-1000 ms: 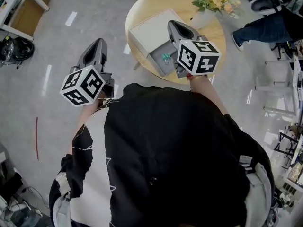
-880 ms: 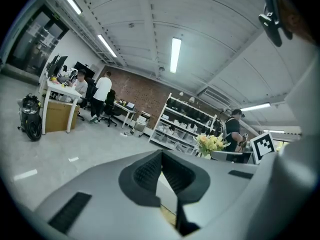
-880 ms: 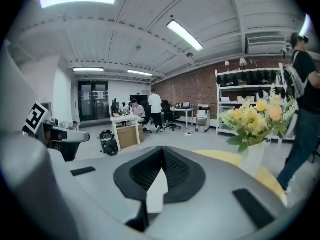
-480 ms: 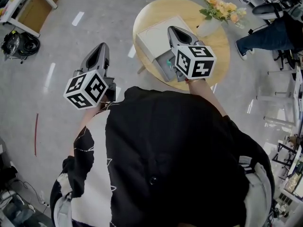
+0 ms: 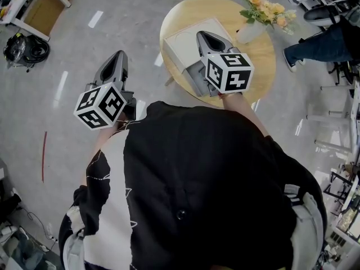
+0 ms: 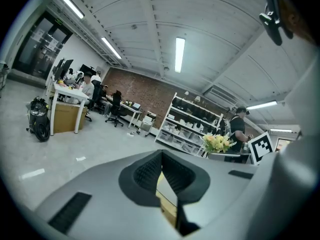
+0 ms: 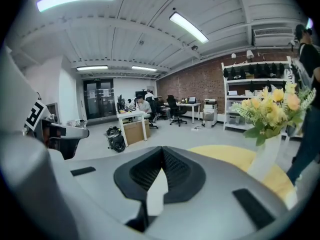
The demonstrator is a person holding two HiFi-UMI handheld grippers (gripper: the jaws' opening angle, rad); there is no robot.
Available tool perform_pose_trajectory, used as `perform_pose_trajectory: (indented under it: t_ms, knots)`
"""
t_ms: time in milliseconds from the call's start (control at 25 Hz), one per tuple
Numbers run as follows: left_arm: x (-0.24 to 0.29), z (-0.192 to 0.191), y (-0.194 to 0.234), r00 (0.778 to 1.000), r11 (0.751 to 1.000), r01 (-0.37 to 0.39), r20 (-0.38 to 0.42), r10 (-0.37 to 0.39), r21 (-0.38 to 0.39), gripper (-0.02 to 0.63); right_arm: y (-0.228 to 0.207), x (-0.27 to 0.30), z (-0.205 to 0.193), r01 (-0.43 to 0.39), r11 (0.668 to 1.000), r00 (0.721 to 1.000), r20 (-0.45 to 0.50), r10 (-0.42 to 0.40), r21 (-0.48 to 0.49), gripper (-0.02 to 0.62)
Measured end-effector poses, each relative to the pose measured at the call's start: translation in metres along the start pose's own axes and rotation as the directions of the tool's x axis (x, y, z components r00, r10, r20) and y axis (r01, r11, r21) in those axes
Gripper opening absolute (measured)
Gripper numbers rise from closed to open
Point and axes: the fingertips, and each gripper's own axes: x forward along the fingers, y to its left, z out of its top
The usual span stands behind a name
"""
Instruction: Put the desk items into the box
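Observation:
A white box [image 5: 183, 35] with a grey drawer [image 5: 194, 76] pulled out stands on a round wooden table [image 5: 253, 66]. My right gripper [image 5: 203, 35] hangs over the box and drawer, jaws shut and holding nothing; its marker cube hides the drawer's contents. In the right gripper view, the right gripper [image 7: 162, 150] points across the table [image 7: 225, 155]. My left gripper [image 5: 118, 56] is off the table to the left, above the floor. In the left gripper view the left gripper [image 6: 162, 153] has its jaws together, with nothing held.
A vase of yellow and orange flowers [image 5: 256, 16] stands at the table's far right edge. A seated person's leg [image 5: 315, 35] is beyond the table on the right. A black bag [image 5: 25, 49] and a desk [image 5: 39, 10] are at far left.
My right gripper has edged down over the open drawer; its cube now covers the green item seen inside earlier. The left gripper has barely moved.

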Motion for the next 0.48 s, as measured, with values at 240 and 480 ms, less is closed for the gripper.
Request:
perform_pose_trajectory:
  t_ms: [240,480]
  knots:
    - [-0.003,-0.005,0.0,1.0,1.0,-0.007,-0.009,0.007,-0.001,0.009,0.002,0.0,-0.007,-0.01,1.0,1.0,-0.01,0.01,0.003,0.005]
    - [-0.007,-0.011,0.001,1.0,1.0,-0.018,-0.017,0.017,-0.008,0.009,0.004,0.0,-0.015,-0.015,1.0,1.0,-0.025,0.015,0.006,0.005]
